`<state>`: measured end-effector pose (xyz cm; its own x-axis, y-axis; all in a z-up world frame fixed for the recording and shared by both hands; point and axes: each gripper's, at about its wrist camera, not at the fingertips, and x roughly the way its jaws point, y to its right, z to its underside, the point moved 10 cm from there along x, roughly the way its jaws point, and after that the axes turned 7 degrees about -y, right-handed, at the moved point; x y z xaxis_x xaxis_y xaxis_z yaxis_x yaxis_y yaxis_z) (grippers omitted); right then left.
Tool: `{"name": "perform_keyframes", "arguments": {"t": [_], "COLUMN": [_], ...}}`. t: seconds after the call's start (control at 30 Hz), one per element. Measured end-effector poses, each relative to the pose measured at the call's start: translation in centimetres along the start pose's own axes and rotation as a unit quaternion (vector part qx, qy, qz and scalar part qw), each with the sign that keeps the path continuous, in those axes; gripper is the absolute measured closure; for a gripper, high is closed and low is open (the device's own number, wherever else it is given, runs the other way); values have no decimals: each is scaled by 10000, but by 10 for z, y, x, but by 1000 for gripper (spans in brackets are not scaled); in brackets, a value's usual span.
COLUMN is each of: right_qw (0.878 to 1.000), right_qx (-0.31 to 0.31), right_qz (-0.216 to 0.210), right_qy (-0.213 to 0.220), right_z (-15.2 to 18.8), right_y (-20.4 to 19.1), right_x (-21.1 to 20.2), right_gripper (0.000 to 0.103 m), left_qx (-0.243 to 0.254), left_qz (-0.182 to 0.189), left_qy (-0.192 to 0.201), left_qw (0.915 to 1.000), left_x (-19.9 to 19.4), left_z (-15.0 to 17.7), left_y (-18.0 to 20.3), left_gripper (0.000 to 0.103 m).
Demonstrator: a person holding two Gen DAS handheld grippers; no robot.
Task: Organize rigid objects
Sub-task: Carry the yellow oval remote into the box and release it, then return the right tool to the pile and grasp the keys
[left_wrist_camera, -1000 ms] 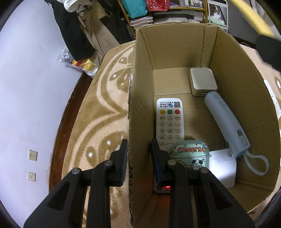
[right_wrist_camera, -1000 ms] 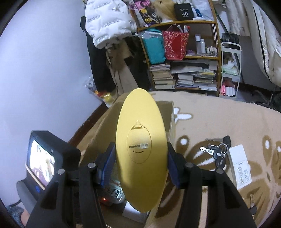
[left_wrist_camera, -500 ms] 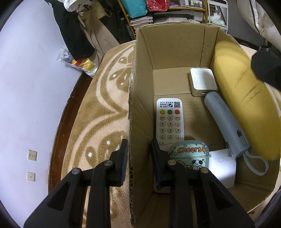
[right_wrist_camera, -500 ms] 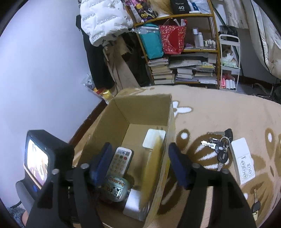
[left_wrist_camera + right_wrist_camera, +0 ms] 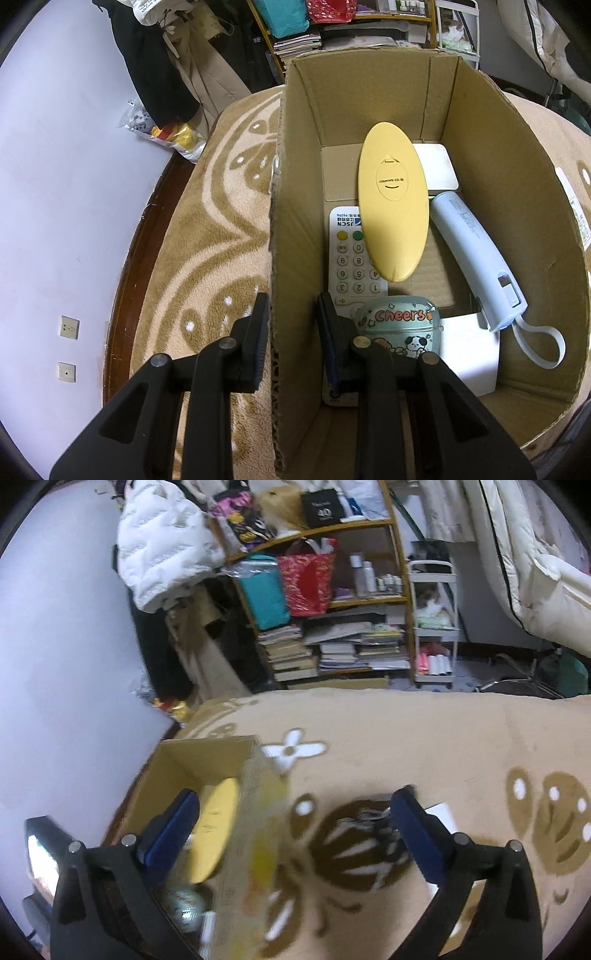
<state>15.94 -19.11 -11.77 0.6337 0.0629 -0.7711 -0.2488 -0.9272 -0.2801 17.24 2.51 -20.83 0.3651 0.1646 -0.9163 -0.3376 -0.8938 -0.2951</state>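
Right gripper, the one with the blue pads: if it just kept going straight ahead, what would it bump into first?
Probably the patterned blanket, near the bunch of keys. The right gripper is open and angled down at that spot, with the cardboard box wall just left of centre. The picture is blurred, so depth is uncertain.

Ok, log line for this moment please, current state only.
left gripper: astride cardboard box wall | right gripper: open, holding nothing | yellow oval case: in box, overlapping white remote | keys: on blanket

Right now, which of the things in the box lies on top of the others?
The yellow oval case. It rests across the white remote and the white square device. The blue handle and the Cheers case lie lower.
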Motion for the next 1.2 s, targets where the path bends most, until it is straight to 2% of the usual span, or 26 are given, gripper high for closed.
{"name": "perform_keyframes", "arguments": {"t": [0.2, 0.43, 0.63, 0.77, 0.9, 0.93, 1.03, 1.13, 1.2], "right_qw": [9986, 9944, 9908, 9873, 9835, 9834, 9837, 9819, 9820], "right_qx": [182, 25, 170, 113, 104, 122, 276, 323, 358], "right_qz": [308, 688, 424, 493, 534, 534, 618, 730, 646], "right_qy": [-394, -799, -1272, -1508, -1723, -1732, -1667, -1718, -1736], "right_z": [-1, 3, 8, 14, 27, 30, 33, 33, 32], "right_y": [47, 82, 95, 99, 101, 101, 103, 108, 109], "right_x": [35, 73, 99, 111, 125, 127, 131, 131, 130], "right_gripper": [0, 0, 0, 6, 23, 30, 37, 51, 51], "left_qx": [6, 40, 49, 62, 65, 67, 86, 88, 77], "left_qz": [11, -6, -16, -23, -15, -18, -45, -41, -27], "left_qy": [-11, -2, -12, -14, -16, -18, -20, -21, -31], "left_qw": [10000, 10000, 10000, 10000, 10000, 10000, 10000, 10000, 10000], "left_x": [-1, -1, -1, 0, -1, -1, 0, 0, 1], "left_z": [0, 0, -1, 0, 0, 0, 1, 1, 1], "left_y": [1, 1, 1, 1, 1, 1, 1, 1, 1], "left_gripper": [78, 78, 78, 78, 78, 78, 78, 78, 78]}}
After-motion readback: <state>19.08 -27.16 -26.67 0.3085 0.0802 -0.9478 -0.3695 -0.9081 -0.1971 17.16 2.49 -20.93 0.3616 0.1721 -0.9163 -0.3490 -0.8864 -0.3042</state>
